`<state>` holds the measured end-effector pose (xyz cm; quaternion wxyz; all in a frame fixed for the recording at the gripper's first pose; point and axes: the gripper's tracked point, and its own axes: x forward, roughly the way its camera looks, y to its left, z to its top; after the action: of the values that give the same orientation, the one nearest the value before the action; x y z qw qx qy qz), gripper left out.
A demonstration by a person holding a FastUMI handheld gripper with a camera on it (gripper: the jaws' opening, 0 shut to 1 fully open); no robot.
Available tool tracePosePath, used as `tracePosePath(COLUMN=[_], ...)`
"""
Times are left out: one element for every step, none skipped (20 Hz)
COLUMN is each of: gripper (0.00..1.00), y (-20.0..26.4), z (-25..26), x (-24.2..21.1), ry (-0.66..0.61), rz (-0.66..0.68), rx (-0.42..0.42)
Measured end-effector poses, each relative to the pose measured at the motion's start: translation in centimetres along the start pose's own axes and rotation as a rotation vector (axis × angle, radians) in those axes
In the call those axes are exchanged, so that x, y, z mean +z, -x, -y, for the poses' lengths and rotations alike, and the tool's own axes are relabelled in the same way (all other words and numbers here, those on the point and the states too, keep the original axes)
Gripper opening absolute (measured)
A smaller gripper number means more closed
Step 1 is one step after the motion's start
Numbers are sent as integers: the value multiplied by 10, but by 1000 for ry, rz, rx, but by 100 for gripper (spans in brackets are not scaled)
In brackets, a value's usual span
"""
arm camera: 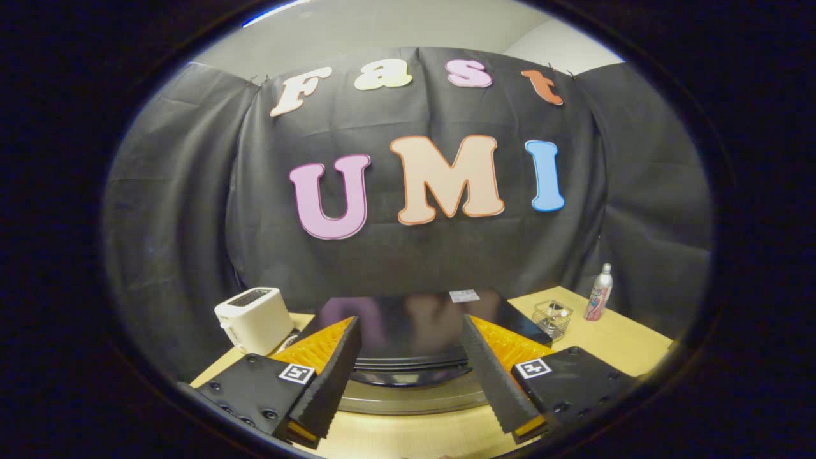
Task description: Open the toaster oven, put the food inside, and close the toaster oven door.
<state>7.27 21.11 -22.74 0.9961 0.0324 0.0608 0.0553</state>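
The toaster oven stands just ahead of me on the wooden table. I look down on its glossy black top, which carries a small white label near the back. A curved silver band runs along its near edge, low between my fingers; I cannot tell whether it is the door handle. My gripper is open and hovers over the oven's front, its wide-spread fingers framing the top without touching it. Nothing is held between them.
A white slot toaster sits on the table to the left of the oven. To the right stand a small wire basket and, farther back, a slim bottle. Black cloth closes the booth behind.
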Motion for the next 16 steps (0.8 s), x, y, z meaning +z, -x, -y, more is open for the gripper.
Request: tracePosePath(gripper=[98, 98, 98, 98, 99, 99, 99, 99, 99, 99, 100, 100, 99, 99, 99, 99], y=[-4, -8, -13, -16, -19, -20, -21, -17, -17, -16, -15, -13, -9, -6, -2, 4], z=[0, 1, 3, 4, 5, 5, 4, 4, 6, 6, 5, 5, 4, 5, 6, 7], x=[-9, -14, -20, -26, -32, -37, -47, -50, -43, -50, -47, -52, -51, -53, -54, -56], ry=[-14, -27, -32, -28, -14, 3, 25, 34, 20, 13, 4, 8, 10, 13, 14, 10], rz=[-16, -24, -35, -48, -57, -70, -96, -105, -79, -105, -86, -105, -98, -111, -113, -125], rx=[0, 1, -5, -9, -11, -9, -3, 0, -9, -11, -12, -11, -8, -4, -1, 3])
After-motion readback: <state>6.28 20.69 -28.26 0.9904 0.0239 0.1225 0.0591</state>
